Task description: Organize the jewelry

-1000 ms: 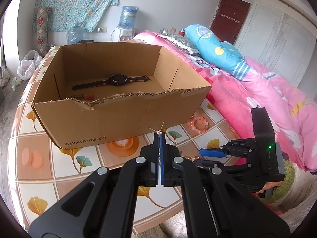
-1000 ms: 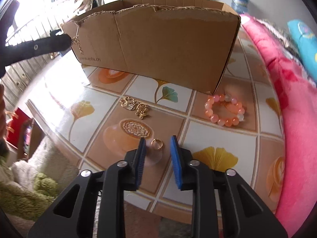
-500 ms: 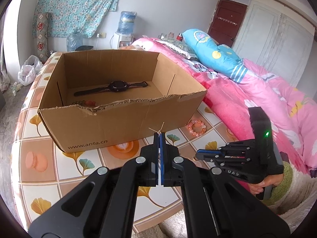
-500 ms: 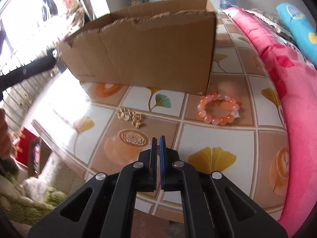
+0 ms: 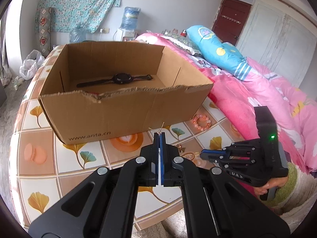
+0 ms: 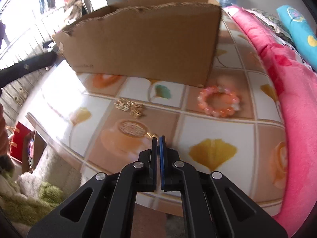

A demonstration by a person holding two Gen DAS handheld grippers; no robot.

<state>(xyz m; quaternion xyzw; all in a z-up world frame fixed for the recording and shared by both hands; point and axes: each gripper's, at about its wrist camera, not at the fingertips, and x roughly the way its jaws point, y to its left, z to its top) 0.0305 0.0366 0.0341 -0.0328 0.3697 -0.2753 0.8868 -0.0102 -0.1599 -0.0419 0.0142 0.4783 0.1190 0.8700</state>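
An open cardboard box (image 5: 111,115) stands on the tiled table and holds a black watch (image 5: 118,78). My left gripper (image 5: 160,134) is shut on a thin gold piece of jewelry (image 5: 159,130), held above the table in front of the box. My right gripper (image 6: 158,138) is shut on a small gold ring, barely showing at its tips (image 6: 150,133), and is lifted off the table. A pink bead bracelet (image 6: 219,101) and a gold chain pile (image 6: 129,107) lie on the table near the box. The right gripper also shows in the left wrist view (image 5: 206,153).
A bed with a pink quilt (image 5: 257,91) borders the table on the right. The table's front edge (image 6: 111,180) is close below the right gripper. A fuzzy green and white rug (image 6: 29,194) lies on the floor.
My right gripper closed on the gold ring and lifted it off the table. My left gripper rose and drew back a little, still shut on its gold piece.
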